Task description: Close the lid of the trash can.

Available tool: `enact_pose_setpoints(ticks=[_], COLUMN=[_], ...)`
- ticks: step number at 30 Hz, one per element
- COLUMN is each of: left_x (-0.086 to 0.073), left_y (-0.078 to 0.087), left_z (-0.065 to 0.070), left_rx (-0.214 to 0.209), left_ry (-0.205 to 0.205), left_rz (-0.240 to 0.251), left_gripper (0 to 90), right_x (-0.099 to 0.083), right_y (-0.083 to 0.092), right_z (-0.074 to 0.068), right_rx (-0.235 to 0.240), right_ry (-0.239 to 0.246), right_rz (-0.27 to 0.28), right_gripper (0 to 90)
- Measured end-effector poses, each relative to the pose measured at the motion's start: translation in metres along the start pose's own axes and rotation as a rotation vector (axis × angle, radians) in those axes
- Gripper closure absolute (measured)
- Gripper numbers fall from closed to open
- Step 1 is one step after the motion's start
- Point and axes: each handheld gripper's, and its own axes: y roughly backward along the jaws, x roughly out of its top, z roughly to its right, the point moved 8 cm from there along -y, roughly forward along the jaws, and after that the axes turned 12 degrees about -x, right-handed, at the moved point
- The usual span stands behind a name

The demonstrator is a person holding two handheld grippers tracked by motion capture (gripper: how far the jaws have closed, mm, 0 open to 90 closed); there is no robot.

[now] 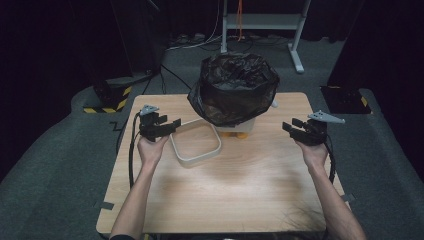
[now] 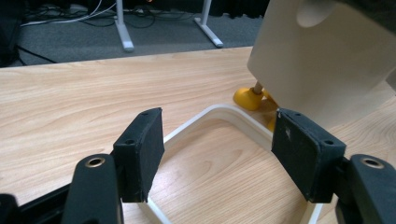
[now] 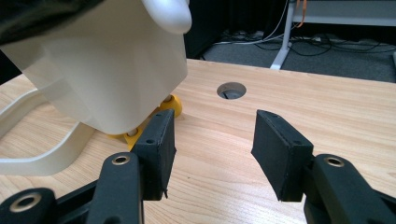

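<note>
— Black padded jaws of the left gripper (image 2: 217, 156) stand spread with nothing pinched, and the cream ring frame (image 2: 219, 114) lies flat on the surface right beyond and between them. Which hand would you say is closer to the work?

— The left one. Taking the bin (image 1: 235, 120) as the landmark, the ring frame (image 1: 196, 144) lies just to its left and slightly nearer the person, with its long axis running away from the person, and the left gripper (image 1: 167, 125) hangs over the frame's left rim. The right gripper (image 1: 296, 127) sits well apart to the bin's right.

— And its jaws?

— Also spread, empty, aimed across bare wood towards the bin's base (image 3: 107, 70).

— Materials?

— The bin is smooth, cream, hard plastic, tapering downward, perched on small yellow feet (image 2: 250, 98). A crinkly, glossy black bag (image 1: 234, 87) billows over its top. The frame is a rounded rectangle of the same matte cream plastic, open in the middle, probably the collar that clamps the bag. The wooden surface (image 1: 240, 185) is pale and grained, with a round hole (image 3: 231, 90) right of the bin.
</note>
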Motion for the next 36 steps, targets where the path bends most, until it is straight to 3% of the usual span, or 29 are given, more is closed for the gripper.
enact_pose_setpoints(ticks=[14,17,25,31,36], left_x=[-0.019,-0.031,-0.041,-0.051,-0.053], left_y=[0.001,-0.006,-0.018,-0.023,-0.027], left_z=[-0.013,-0.017,-0.027,-0.037,-0.043], left_rx=[0.058,0.063,0.063,0.096,0.112], left_ry=[-0.002,0.01,0.04,0.045,0.029], left_rz=[0.0,-0.006,0.012,-0.007,0.021], left_gripper=[32.6,32.6,32.3,32.3,33.2], right_x=[-0.027,-0.034,-0.048,-0.06,-0.07], right_y=[-0.018,-0.02,-0.028,-0.037,-0.045], right_z=[0.0,0.004,0.006,0.005,0.007], right_rx=[-0.024,-0.034,-0.04,-0.046,-0.057], right_ry=[0.032,0.012,-0.009,-0.004,-0.002], right_rz=[-0.026,-0.03,-0.065,-0.099,-0.127], right_gripper=[49.1,49.1,49.3,49.0,48.9])
